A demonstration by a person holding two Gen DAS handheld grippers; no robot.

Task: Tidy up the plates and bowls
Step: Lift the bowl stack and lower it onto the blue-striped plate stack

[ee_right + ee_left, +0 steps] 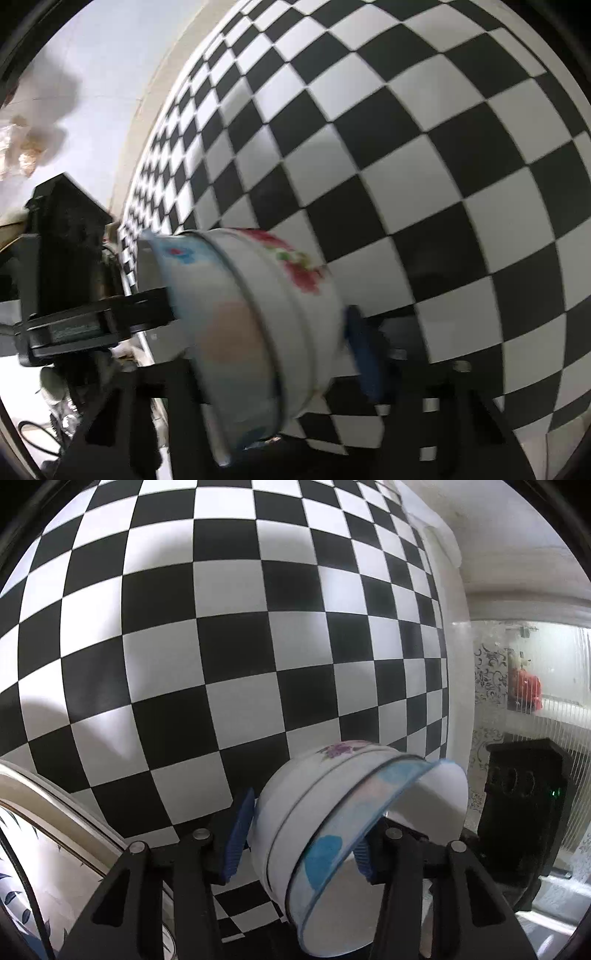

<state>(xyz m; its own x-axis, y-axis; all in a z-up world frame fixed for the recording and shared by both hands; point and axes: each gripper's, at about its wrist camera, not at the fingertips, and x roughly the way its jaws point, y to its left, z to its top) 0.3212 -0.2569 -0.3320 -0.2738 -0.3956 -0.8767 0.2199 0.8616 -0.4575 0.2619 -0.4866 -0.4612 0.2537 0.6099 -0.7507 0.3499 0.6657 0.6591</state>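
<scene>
My left gripper holds a stack of two nested bowls tipped on their side, the blue pads pressing on the stack from either side: the left pad lies against the white base of the outer bowl, which carries a purple flower near its rim, and the right pad sits inside the mouth of the inner bowl, whose wall shows pale blue and pink patches under a dark rim line. The stack hangs above the black-and-white checkered surface and touches nothing else that I can see. At the lower left edge a plate with a leaf pattern shows beside a pale curved rim. In my right wrist view, my right gripper is likewise closed on a tilted bowl stack, blurred, white with red flowers on the outer wall and blue and pink inside; its far blue pad lies against the base. My other gripper's black body stands just to the left of this stack.
</scene>
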